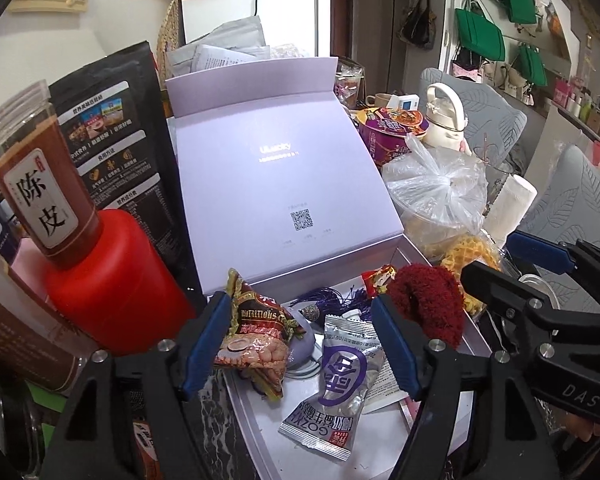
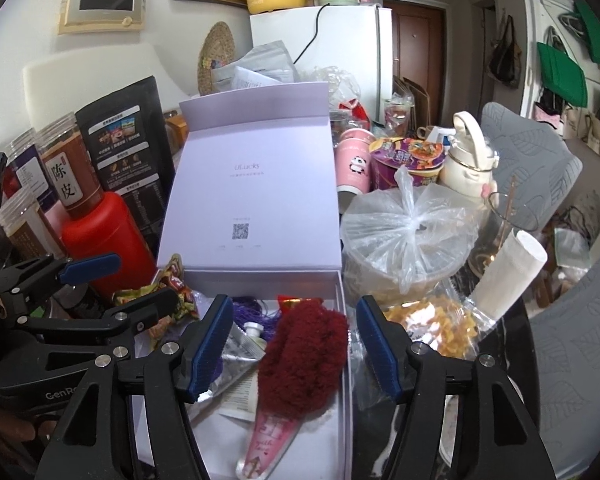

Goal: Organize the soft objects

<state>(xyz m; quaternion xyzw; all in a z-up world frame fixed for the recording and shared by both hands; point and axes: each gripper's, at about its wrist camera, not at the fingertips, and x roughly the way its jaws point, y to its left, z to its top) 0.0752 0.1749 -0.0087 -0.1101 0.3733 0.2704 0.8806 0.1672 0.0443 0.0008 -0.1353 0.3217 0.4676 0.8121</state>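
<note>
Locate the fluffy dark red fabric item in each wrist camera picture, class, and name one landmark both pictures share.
Left wrist view: the fluffy dark red fabric item lies right of centre, in the open lavender box, near its right wall.
Right wrist view: it lies low and central, between the right gripper's open fingers.
Shared landmark: the box's raised lavender lid with a QR code.
</note>
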